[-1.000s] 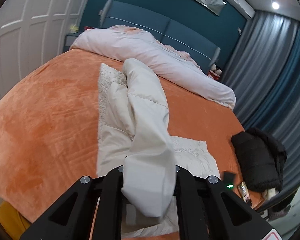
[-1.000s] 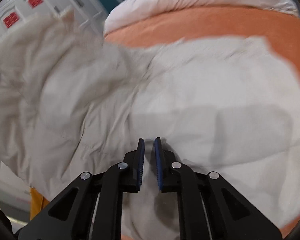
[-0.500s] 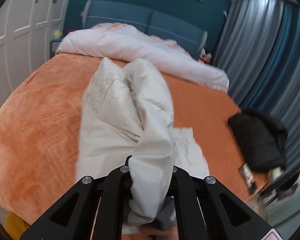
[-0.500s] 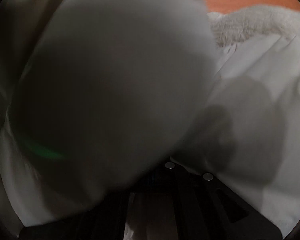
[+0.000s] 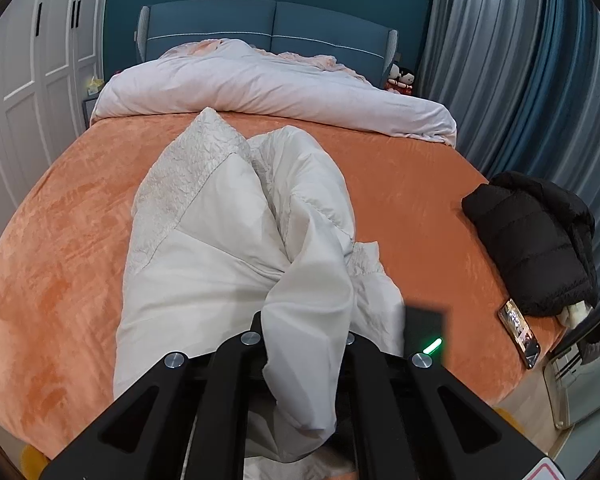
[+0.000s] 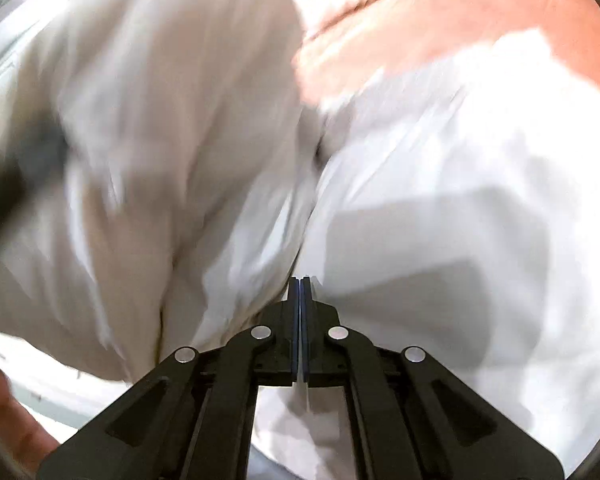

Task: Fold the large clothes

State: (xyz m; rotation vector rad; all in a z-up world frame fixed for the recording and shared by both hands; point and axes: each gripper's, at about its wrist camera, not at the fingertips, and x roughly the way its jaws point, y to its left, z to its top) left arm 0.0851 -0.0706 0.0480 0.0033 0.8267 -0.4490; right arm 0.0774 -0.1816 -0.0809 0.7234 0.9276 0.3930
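1. Cream padded coat [image 5: 228, 240] lies lengthwise down the middle of the orange bed cover [image 5: 60, 248], fleecy collar toward the headboard, one sleeve [image 5: 312, 280] drawn up, apparently to be folded across the body.
2. Rumpled pale duvet [image 5: 268, 88] is heaped before the blue headboard [image 5: 268, 20]; grey curtains [image 5: 520, 60] hang beside it.
3. Black puffer jacket [image 5: 532, 240] sits apart at the bed's edge, a phone [image 5: 518, 332] beside it.
4. Left gripper [image 5: 304, 332] clamps the sleeve.
5. Right gripper [image 6: 300, 284], fingers pressed together, meets blurred coat fabric; whether it pinches any cannot be told.
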